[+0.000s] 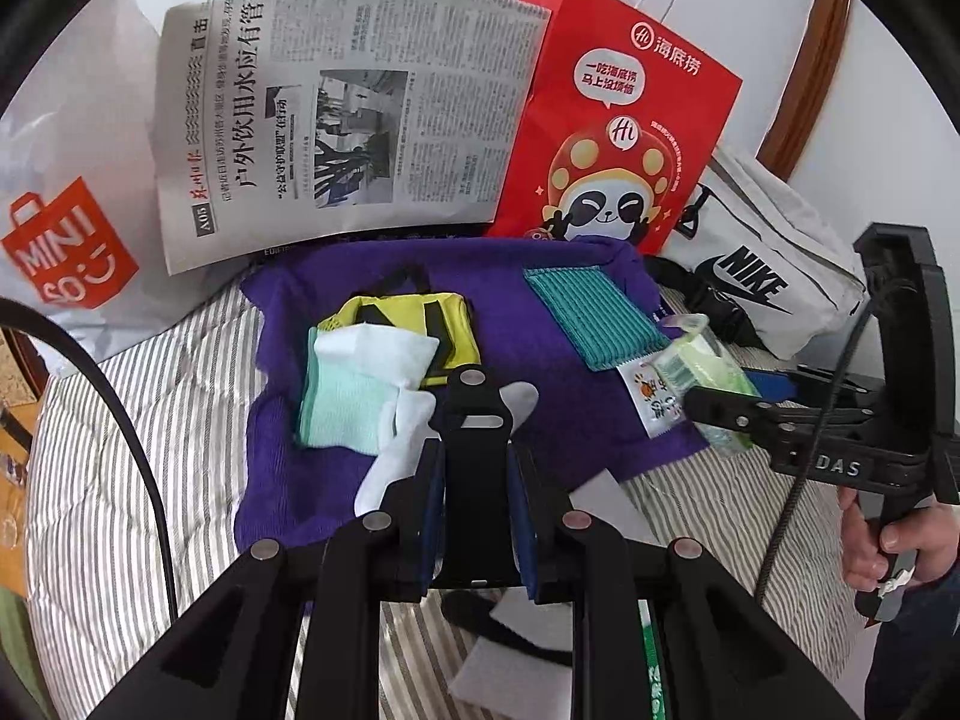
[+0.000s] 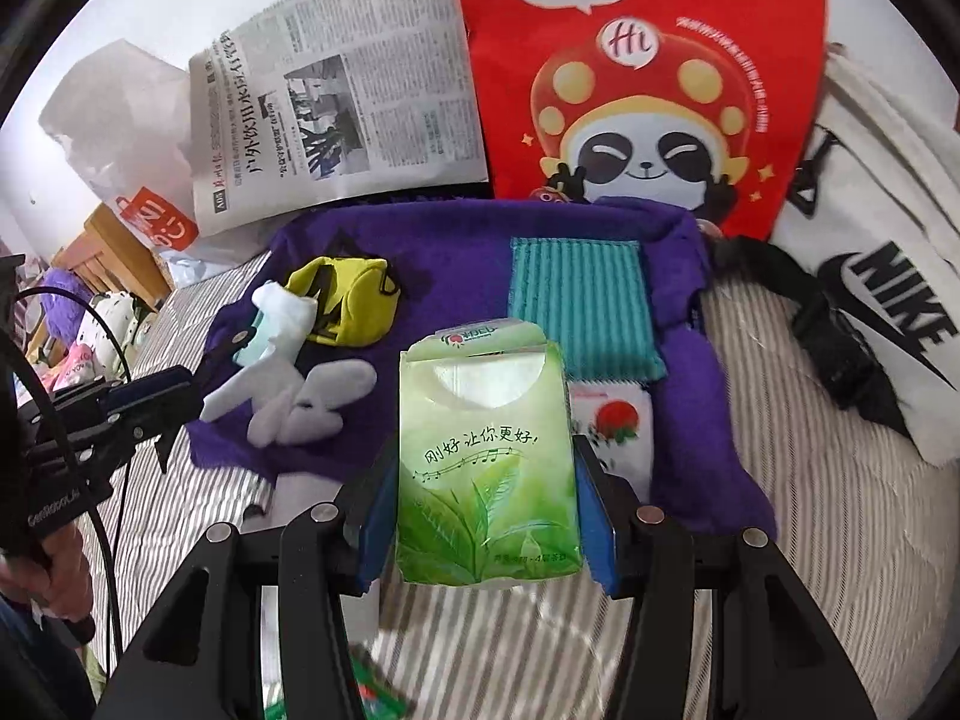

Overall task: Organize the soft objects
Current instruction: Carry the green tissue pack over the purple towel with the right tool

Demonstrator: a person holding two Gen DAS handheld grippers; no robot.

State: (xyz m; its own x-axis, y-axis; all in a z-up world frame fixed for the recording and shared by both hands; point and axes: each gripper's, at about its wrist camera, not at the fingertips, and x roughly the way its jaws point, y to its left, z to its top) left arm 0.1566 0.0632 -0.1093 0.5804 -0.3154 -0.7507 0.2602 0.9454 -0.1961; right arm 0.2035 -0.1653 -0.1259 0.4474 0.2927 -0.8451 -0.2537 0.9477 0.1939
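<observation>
I am working in a home bedroom: striped bedding under my tongs, a wooden bed frame against a white wall, shopping bags, a newspaper, wooden furniture beyond

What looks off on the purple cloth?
The white sock sprawls unfolded off the mint folded cloth, toes toward the left claw. The teal cloth lies flat. The right claw holds the green tissue pack.

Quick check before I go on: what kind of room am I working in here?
Most likely a bedroom: the work surface is a bed with a striped quilt, a wooden headboard curves behind it, and bags lean against the wall.
</observation>
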